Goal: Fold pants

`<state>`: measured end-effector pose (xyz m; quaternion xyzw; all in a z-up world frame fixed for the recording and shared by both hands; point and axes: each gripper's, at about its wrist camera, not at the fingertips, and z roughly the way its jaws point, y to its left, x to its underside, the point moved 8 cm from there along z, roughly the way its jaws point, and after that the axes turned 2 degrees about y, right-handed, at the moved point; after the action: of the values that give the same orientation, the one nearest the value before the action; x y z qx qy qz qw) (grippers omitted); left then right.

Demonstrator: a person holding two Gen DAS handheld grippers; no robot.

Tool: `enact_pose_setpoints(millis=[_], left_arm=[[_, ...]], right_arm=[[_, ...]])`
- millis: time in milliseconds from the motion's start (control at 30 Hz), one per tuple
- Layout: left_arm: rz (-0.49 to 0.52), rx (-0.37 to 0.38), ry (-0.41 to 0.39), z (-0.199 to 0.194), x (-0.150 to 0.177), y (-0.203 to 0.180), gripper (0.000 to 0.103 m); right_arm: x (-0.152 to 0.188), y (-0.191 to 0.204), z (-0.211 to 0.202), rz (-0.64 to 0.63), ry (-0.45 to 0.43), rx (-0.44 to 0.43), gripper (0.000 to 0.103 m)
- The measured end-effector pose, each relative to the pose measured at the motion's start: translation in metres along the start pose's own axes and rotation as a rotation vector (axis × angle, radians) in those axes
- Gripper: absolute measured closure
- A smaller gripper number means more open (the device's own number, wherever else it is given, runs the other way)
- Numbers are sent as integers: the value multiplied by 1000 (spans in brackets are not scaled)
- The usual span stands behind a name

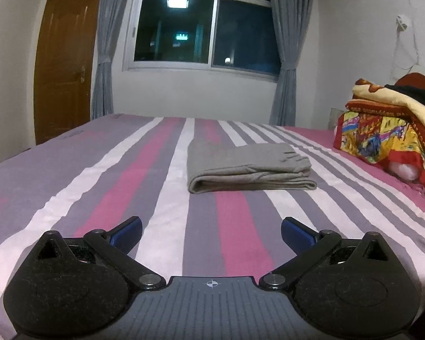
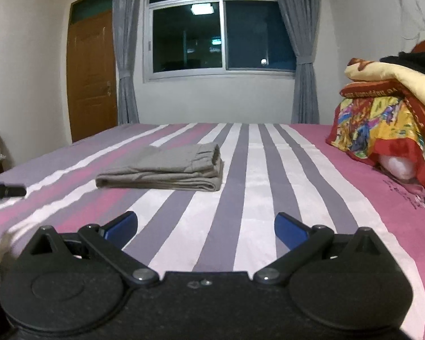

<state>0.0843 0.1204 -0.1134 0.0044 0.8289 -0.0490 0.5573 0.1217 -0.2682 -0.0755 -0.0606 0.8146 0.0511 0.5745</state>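
Grey pants (image 1: 249,167) lie folded in a flat, stacked rectangle on the striped bed (image 1: 127,187). In the right wrist view the pants (image 2: 164,170) lie left of centre. My left gripper (image 1: 211,232) is open and empty, low over the bed, well in front of the pants. My right gripper (image 2: 205,228) is open and empty, also short of the pants and to their right. A dark tip of the left gripper (image 2: 2,191) shows at the left edge of the right wrist view.
A pile of colourful folded blankets (image 1: 388,130) sits at the right on the bed, also in the right wrist view (image 2: 382,119). Behind the bed are a window (image 1: 204,28) with grey curtains and a brown door (image 1: 62,65).
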Motion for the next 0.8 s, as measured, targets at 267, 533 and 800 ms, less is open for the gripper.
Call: enact_pose_setpoints(millis=[267,533,800], left_arm=[[14,63,-56,-9,-1,-11,0],[13,61,-53,-8,-1,-13,0],[11,63,-51,-8,0,-16,0]], right_arm=[[6,-5,4,15,-6,48,0],[12,-4,8,5,13,50,0],[12,-11,12,27,30,48,0]])
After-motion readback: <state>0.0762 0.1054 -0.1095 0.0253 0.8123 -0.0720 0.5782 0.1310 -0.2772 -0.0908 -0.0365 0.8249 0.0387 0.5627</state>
